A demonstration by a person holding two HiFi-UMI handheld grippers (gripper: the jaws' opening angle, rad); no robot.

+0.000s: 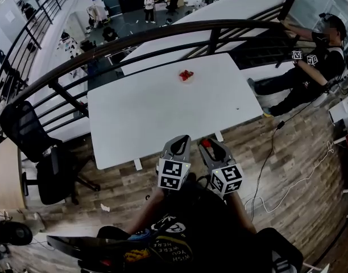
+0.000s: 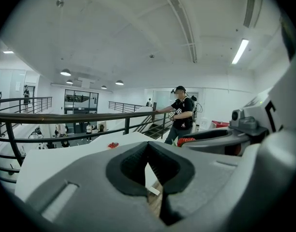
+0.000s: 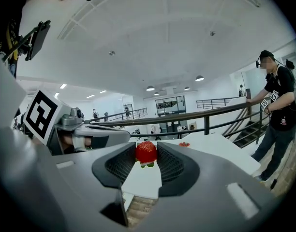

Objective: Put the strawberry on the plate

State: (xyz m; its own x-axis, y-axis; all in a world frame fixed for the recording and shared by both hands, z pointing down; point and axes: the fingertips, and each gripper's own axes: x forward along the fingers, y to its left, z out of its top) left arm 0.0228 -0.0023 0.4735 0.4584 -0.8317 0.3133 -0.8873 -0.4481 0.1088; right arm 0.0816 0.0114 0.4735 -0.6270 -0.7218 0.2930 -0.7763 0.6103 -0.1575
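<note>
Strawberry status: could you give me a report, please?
Right hand-held gripper shut on strawberry. Left hand-held gripper shut, empty. Plate far across table, nothing between.

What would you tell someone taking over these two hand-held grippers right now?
Left hand-held gripper: shut, empty, short of the table's near edge.
Right hand-held gripper: shut on the strawberry at its jaw tips.
Table: a small red thing lies near the far edge; the plate itself cannot be made out.
Done: strawberry in the grip.
Left: find the plate, carry the strawberry over, set it down, probably across the table.
</note>
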